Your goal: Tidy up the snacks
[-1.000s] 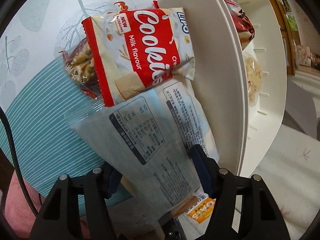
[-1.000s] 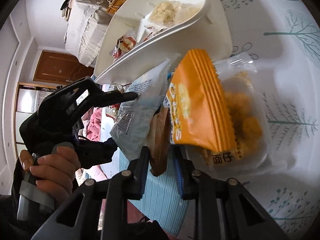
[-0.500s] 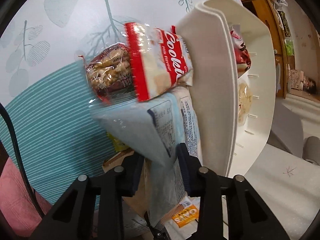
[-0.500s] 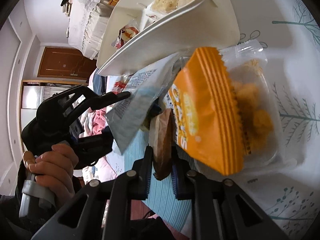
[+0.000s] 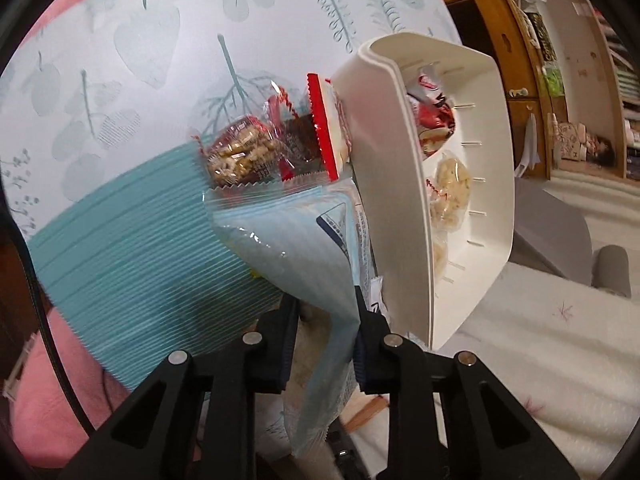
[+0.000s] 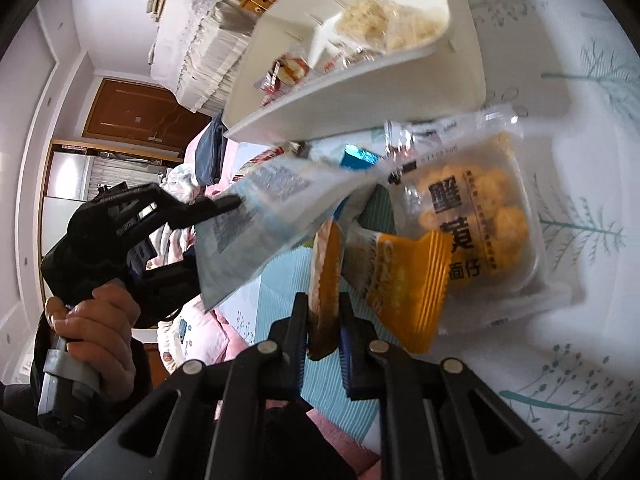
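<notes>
My left gripper [image 5: 326, 312] is shut on a light blue packet [image 5: 304, 248] and holds it lifted beside the white bin [image 5: 392, 184]. A red and white cookies packet [image 5: 328, 136] leans on the bin's outer wall, next to a clear packet of nuts [image 5: 240, 156]. In the right wrist view my right gripper [image 6: 324, 320] is shut on a thin brown packet [image 6: 326, 272], seen edge-on. An orange packet [image 6: 408, 280] and a clear packet of yellow balls [image 6: 480, 220] lie just right of it. The left gripper [image 6: 204, 240] with the blue packet [image 6: 272, 208] hangs to the left.
The bin [image 6: 360, 92] holds a red packet [image 5: 434, 116] and pale puffed snacks [image 5: 450, 188]. A teal striped mat [image 5: 140, 240] lies on the leaf-print tablecloth [image 5: 160, 40]. A person's hand [image 6: 100, 320] grips the left tool. Pink cloth [image 5: 52, 380] lies past the table edge.
The left jaws closed on the blue packet and lifted it; the cookies packet slid off it and now leans against the bin. The right jaws closed on the brown packet; the orange packet dropped lower.
</notes>
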`<move>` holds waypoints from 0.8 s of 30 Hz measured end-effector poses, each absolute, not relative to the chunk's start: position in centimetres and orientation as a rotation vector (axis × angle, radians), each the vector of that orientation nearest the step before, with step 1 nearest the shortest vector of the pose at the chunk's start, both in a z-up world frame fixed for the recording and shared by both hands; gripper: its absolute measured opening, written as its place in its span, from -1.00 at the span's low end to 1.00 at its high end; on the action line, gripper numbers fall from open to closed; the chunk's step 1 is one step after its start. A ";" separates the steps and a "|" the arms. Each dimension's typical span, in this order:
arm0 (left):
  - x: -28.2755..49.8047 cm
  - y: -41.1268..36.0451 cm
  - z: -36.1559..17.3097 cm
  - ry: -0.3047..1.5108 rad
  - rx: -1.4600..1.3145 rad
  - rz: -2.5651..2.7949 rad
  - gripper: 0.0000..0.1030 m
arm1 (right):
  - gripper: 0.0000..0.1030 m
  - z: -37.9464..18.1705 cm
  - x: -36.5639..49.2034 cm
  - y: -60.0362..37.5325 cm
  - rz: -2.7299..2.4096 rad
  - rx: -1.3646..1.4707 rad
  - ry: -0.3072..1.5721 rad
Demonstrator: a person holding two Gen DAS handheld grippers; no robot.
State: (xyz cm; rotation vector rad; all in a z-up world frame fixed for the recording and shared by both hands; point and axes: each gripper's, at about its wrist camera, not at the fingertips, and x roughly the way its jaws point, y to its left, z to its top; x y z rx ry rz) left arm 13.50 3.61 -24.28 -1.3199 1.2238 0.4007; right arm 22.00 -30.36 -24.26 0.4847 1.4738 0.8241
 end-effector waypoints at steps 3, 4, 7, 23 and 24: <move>13.4 3.6 -22.5 1.243 -1.239 0.398 -0.59 | -0.74 -22.9 21.8 -30.4 0.828 0.451 1.434; 13.1 3.8 -21.8 1.233 -1.220 0.392 -0.59 | -0.74 -22.4 21.7 -30.4 0.831 0.436 1.418; 13.1 4.2 -19.6 1.219 -1.169 0.380 -0.59 | -0.74 -21.3 21.2 -30.9 0.841 0.418 1.378; 17.3 6.5 -12.0 1.112 -1.044 0.215 -0.59 | -0.74 -15.6 22.9 -30.9 0.775 0.379 1.168; 17.9 6.7 -11.6 1.114 -1.030 0.205 -0.59 | -0.74 -15.3 23.2 -30.8 0.764 0.381 1.159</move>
